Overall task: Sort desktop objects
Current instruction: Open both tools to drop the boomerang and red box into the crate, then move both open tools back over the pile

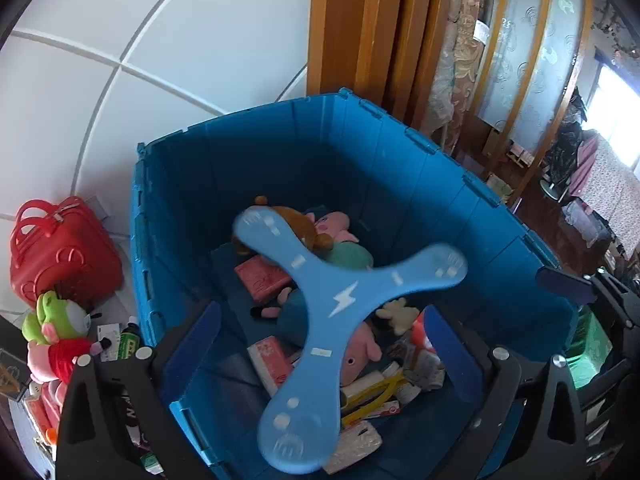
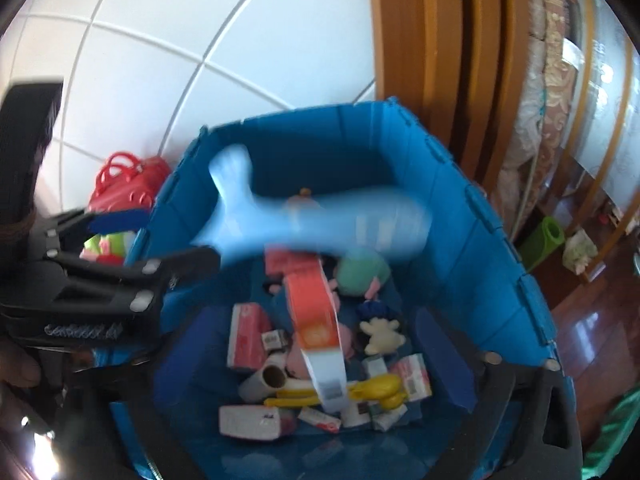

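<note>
Both tongs gape wide, gripping nothing: left gripper [image 1: 320, 344] over a blurred three-armed blue plastic boomerang [image 1: 340, 300], right gripper [image 2: 316, 364] over an orange-and-white cardboard box [image 2: 318, 328], inside the blue plastic bin [image 1: 360, 152].

A blue three-armed boomerang [image 1: 332, 312] with a white lightning mark and an orange-and-white box [image 2: 318, 328] hang blurred, untouched, above the toy-filled blue bin [image 1: 248, 152].

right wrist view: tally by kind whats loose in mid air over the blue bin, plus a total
blue three-armed boomerang: 1
orange and white box: 1
total: 2
</note>
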`<state>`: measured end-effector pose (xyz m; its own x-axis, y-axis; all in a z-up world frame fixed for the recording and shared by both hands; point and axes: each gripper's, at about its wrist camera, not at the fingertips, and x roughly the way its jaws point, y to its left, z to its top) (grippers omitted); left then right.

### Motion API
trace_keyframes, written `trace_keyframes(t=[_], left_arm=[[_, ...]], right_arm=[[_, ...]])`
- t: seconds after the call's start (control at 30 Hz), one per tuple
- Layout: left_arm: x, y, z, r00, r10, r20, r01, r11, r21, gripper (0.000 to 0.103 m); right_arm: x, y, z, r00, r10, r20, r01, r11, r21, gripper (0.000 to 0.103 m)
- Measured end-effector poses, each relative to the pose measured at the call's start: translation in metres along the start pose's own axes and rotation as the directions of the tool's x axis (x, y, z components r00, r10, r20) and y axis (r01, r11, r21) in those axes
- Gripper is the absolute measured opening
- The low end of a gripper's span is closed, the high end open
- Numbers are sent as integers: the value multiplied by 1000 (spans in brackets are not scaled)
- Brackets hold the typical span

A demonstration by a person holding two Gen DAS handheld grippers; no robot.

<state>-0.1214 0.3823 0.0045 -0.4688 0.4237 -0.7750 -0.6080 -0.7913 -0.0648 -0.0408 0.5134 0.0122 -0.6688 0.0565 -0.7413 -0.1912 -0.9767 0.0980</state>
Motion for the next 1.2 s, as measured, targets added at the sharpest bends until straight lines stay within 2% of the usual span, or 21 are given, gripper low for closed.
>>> trace_keyframes(t=[0.23,0.43,0.57,0.73,0.97,1.2], left_arm=[[-29,52,-34,995,90,40,-85,991,-106,103],[-59,114,-80,985,171,33,-161,964,-213,103],[-73,160,-116,979,205,3,-196,940,-278,103],[-87,217,-163,973,227,-44,-228,915,-334,103],[-107,285,-228,965,242,-105,-264,883,-388,103],[-110,337,-285,951,256,-176,-307,857,-414,103]], right_arm=[[-2,18,-4,999,50,13,-50,999,-22,101],[-11,72,-1,988,149,39,-144,984,-109,101],[-15,120,-7,976,215,35,-205,961,-184,101],[-17,183,-22,965,261,13,-249,935,-252,101],[-2,256,-50,957,285,-56,-289,914,-284,101],[22,307,-84,950,280,-136,-309,905,-294,101]])
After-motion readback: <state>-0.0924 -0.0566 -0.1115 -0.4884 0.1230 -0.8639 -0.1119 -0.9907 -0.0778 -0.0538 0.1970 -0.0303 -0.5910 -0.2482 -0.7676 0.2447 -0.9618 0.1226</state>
